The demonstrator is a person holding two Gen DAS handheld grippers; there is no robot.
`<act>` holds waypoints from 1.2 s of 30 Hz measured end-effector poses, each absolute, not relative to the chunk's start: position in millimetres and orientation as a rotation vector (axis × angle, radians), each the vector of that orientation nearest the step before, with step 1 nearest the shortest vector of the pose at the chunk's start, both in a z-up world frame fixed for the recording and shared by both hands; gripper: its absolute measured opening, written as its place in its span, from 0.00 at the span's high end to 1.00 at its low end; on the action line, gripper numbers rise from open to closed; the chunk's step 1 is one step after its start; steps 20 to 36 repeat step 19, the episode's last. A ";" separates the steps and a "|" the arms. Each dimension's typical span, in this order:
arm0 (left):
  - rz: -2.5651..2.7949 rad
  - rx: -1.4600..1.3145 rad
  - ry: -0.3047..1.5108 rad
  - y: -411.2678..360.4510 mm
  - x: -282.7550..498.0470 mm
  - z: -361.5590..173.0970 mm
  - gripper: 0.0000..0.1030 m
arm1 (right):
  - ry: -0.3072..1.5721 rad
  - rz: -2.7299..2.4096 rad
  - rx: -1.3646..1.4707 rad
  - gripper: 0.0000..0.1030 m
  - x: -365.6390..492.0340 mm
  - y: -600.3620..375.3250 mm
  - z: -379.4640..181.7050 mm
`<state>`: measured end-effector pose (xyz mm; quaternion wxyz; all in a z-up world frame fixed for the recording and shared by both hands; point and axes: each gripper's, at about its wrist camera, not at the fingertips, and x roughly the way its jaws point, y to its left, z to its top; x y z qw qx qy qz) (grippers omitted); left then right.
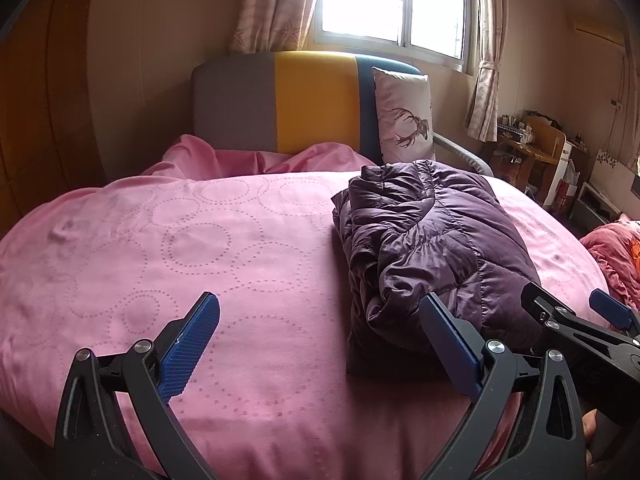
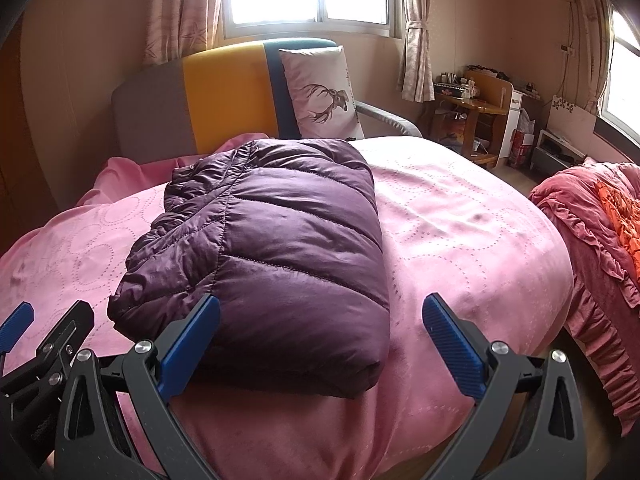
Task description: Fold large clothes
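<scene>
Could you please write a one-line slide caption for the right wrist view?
Open right gripper poised over a folded purple puffer jacket lying on the pink bedspread.

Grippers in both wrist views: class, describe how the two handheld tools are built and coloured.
The left gripper and right gripper match: black angular plastic frames with triangular cut-outs, round silver pivot bolts, and two fingers faced with ribbed blue pads. No cables, lettering or sleeves can be seen.
</scene>
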<state>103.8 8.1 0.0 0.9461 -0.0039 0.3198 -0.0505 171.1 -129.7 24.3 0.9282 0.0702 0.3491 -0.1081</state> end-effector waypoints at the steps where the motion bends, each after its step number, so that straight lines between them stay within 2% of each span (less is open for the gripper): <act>1: -0.107 -0.008 0.652 8.1 103.6 0.2 0.04 | 0.716 -0.220 0.143 0.02 171.0 -129.7 24.1; 36: -0.088 -0.026 0.665 11.8 104.9 -2.3 0.04 | 0.717 -0.211 0.152 0.02 170.7 -130.9 23.4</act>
